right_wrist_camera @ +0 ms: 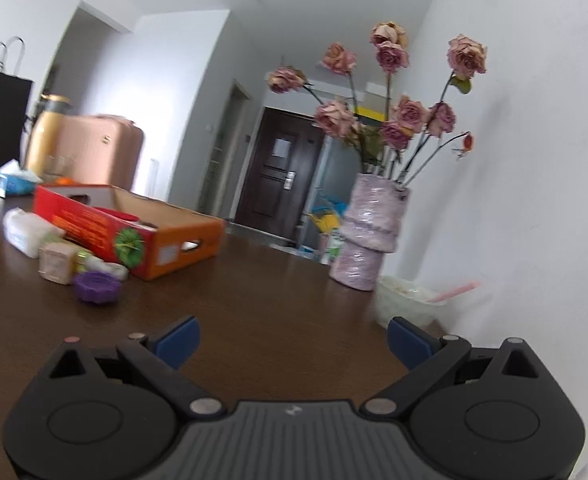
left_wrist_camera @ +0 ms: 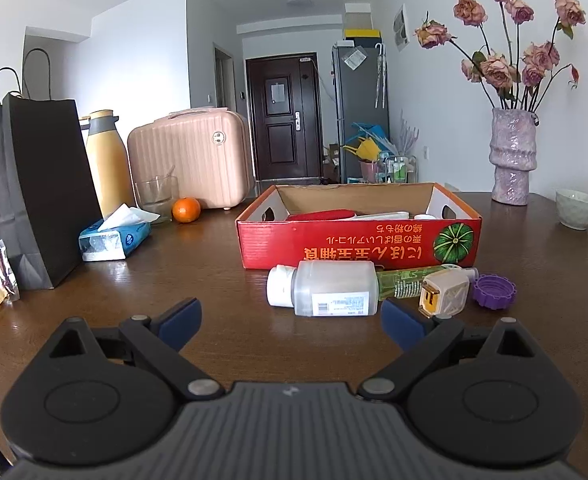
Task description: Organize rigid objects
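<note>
Left wrist view: my left tongs (left_wrist_camera: 291,320) stand apart with nothing between them, low over the tabletop (left_wrist_camera: 197,264), and just in front of the red box (left_wrist_camera: 358,242) lie a white bottle (left_wrist_camera: 326,288), a green bottle (left_wrist_camera: 404,282), a cream plug cube (left_wrist_camera: 446,294) and a purple cap (left_wrist_camera: 494,292). My right tongs (right_wrist_camera: 291,342) are also spread wide and empty, off to the right of that box, near the pink vase (right_wrist_camera: 368,232).

We saw the box (left_wrist_camera: 358,246) on the counter (left_wrist_camera: 197,280), with the bottle (left_wrist_camera: 326,292), plug (left_wrist_camera: 446,292) and cap (left_wrist_camera: 494,290) lying before it. The vase (left_wrist_camera: 512,156) stood behind, to its right.
</note>
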A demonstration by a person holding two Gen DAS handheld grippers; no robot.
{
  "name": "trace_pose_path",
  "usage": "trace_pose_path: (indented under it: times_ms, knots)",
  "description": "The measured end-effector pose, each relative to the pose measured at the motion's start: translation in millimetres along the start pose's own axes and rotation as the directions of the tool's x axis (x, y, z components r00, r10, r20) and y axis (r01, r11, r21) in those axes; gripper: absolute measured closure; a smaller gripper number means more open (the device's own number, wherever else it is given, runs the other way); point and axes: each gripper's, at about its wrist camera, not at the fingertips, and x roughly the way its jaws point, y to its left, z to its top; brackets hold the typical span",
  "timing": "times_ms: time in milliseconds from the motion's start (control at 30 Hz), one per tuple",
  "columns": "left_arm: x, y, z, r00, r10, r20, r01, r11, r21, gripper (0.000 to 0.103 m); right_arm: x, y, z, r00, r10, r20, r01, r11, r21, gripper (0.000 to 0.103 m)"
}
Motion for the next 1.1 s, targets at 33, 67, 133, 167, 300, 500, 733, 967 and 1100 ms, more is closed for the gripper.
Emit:
trace_pose_path:
  times_ms: [33,67,133,167,300,500,733,967,1100]
  knots:
    - [2.0,-1.3,1.5,1.000,-0.003,-0.003,0.003,1.000,0.002,0.005,3.7,-1.3,0.3,1.000,-0.002,-0.018,0.002,1.000,0.009,0.003]
    - [3.7,-3.4,3.2,1.000,-0.003,-0.007,0.003,1.000,0.008,0.005,6.4,-2.1,1.1,1.000,-0.010,-0.029,0.011,1.000,0.018,0.003]
    - [5.0,-7.1,5.2,1.000,-0.010,-0.005,0.010,1.000,0.015,0.005,8.4,-4.1,1.3,0.999,0.000,-0.035,0.001,0.999,0.038,0.003]
    - [5.3,-9.1,5.8,1.000,-0.012,-0.003,0.012,1.000,0.020,0.005,9.6,-5.8,1.2,0.999,0.010,-0.041,-0.008,0.999,0.053,0.003]
    - [7.2,-14.1,5.7,1.000,-0.017,-0.008,0.017,0.999,0.030,0.005,13.2,-6.3,1.0,0.998,0.013,-0.059,-0.010,0.998,0.056,0.003]
    - [9.2,-14.1,6.2,1.000,-0.011,-0.013,0.011,0.999,0.032,0.005,4.3,5.3,8.2,0.999,0.002,-0.047,-0.001,1.000,0.023,0.003]
    - [9.0,-11.6,5.6,1.000,-0.008,-0.015,0.009,0.999,0.033,0.005,12.7,-6.7,2.2,0.997,0.005,-0.078,0.000,0.997,0.075,0.003]
    - [9.6,-5.9,6.5,1.000,0.001,-0.013,-0.001,1.000,0.009,0.005,-3.9,7.8,20.6,0.999,0.035,-0.013,-0.033,0.996,0.087,0.003]
    - [8.7,-2.6,4.6,1.000,0.001,-0.014,-0.001,1.000,0.001,0.005,-9.4,24.1,26.7,0.998,0.069,0.003,-0.069,0.995,0.072,0.003]
